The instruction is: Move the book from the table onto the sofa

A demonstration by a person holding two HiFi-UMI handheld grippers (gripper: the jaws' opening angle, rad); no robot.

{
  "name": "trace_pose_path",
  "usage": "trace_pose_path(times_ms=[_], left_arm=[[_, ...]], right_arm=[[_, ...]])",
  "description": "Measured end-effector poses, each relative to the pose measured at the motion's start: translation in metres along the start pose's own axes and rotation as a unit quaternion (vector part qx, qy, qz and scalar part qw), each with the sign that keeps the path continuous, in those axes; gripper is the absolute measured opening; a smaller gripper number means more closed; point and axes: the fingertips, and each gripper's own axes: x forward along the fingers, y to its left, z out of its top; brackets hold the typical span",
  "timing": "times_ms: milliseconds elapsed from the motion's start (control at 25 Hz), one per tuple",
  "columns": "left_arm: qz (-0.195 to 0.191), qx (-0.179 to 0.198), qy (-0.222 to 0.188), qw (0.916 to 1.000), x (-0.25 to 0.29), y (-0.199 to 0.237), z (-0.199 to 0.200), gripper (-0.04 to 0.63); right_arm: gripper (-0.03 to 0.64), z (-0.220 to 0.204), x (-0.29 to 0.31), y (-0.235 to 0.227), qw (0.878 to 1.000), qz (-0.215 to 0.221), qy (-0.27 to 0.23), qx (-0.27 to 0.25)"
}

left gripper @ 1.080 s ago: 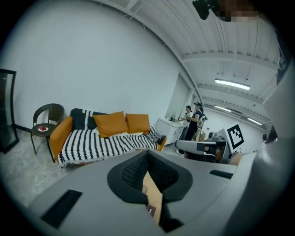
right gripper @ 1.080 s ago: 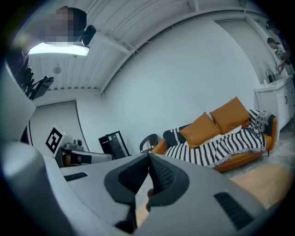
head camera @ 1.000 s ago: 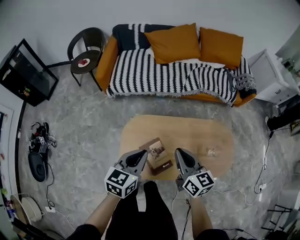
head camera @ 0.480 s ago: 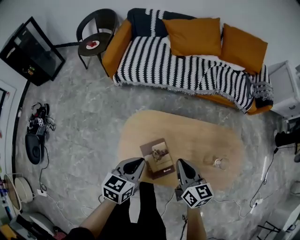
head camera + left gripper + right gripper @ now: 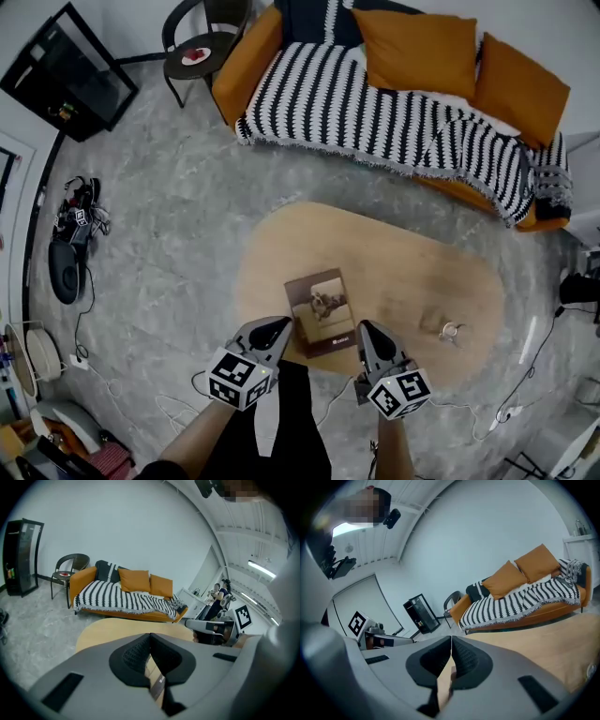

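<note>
One brown, picture-fronted book (image 5: pixel 322 312) lies on the table (image 5: pixel 403 267); left gripper (image 5: pixel 280 324) and right gripper (image 5: pixel 363 329) clenched, empty.

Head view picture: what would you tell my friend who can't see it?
From above, a brown book lies on an oval wooden table, with the shut, empty left gripper and right gripper either side of its near edge. Beyond stands an orange sofa with a striped blanket.
</note>
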Motion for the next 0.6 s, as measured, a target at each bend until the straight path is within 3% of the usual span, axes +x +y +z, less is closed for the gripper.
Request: trace_pose_path(times_ms=[400,600], left_arm=[[0.02,-0.07,0.031,0.9969,0.04,0.034,-0.066,0.015],[0.026,-0.086,0.042,0.9951,0.066,0.045,-0.098,0.015]], right_arm=[[0.028,-0.068,0.036,-0.04,0.996,0.024,0.08,0.005],[0.028,-0.097,0.049,-0.061,0.994,0.032,0.108,0.009]])
